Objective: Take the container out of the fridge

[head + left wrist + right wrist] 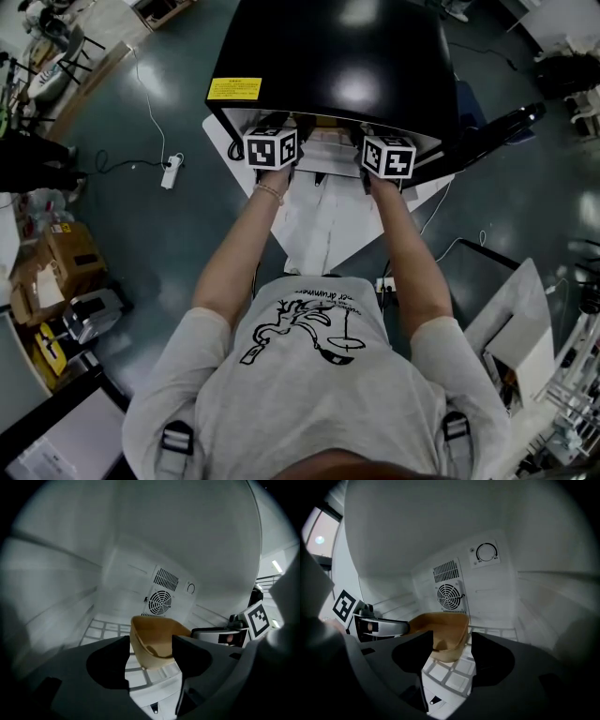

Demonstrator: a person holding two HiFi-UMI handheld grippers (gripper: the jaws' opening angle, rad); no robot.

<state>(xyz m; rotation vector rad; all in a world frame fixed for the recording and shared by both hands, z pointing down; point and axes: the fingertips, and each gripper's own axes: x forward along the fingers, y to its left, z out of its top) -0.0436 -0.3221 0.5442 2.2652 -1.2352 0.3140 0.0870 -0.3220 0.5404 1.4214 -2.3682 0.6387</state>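
Sitting before left hand-held gripper (151,644): container (157,629)

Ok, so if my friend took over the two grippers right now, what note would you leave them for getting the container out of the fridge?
Left gripper: open, inside the fridge, with the left side of the tan container between its jaws. The pads do not seem to press on it.
Right gripper: open, with the container's right side between its jaws, no squeeze.
Container: on the white wire shelf, in front of the fan grille on the back wall.
Done: both grippers are in place at the container.
Left: close both on it, lift it and bring it out.
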